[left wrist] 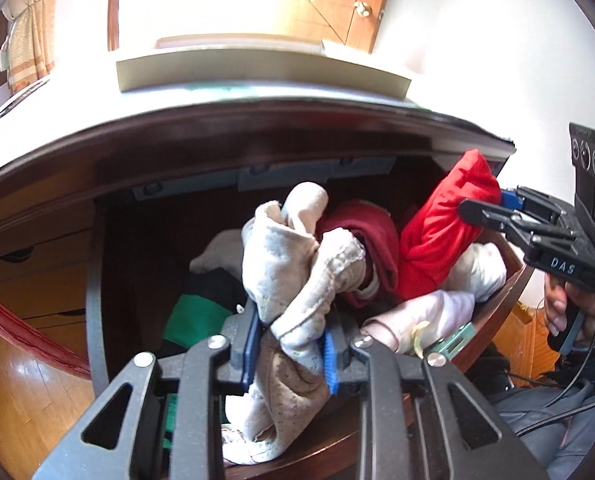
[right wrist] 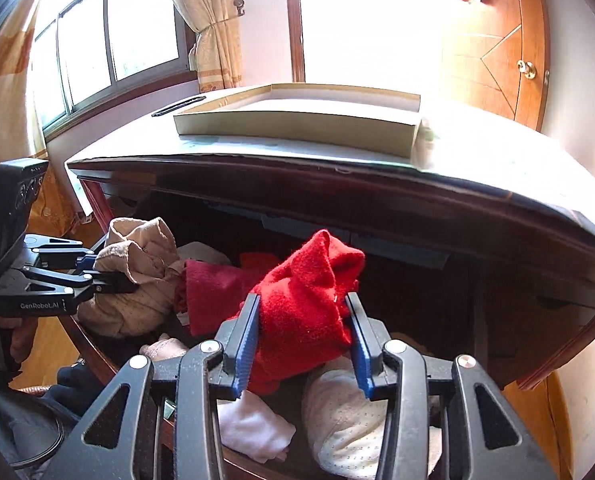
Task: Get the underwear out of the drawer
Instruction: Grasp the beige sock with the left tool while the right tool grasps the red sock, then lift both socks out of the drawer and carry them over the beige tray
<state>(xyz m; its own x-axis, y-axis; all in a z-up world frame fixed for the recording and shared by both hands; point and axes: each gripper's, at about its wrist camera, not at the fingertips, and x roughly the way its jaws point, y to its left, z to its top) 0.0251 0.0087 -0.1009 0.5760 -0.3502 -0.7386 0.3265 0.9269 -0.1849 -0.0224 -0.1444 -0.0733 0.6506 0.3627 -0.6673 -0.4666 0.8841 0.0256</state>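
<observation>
A crumpled beige pair of underwear (left wrist: 297, 256) is pinched between the blue pads of my left gripper (left wrist: 295, 320), which is shut on it and holds it just above the open dark wooden drawer (left wrist: 497, 300). In the right wrist view the same beige underwear (right wrist: 137, 276) hangs at the left in that left gripper (right wrist: 111, 274). My right gripper (right wrist: 302, 304) is shut on a bright red pair of underwear (right wrist: 305, 292), bunched up over the drawer. The left wrist view shows the red underwear (left wrist: 441, 232) at the right, in the right gripper (left wrist: 485, 204).
More clothes lie in the drawer: a dark red piece (left wrist: 377, 240), a green one (left wrist: 193, 316), pale pink cloth (left wrist: 417, 312), white cloth (right wrist: 253, 428). The desk top (right wrist: 497, 152) overhangs the drawer and bears a shallow cardboard box (right wrist: 297, 120). A person's hand (left wrist: 557, 304) grips the right handle.
</observation>
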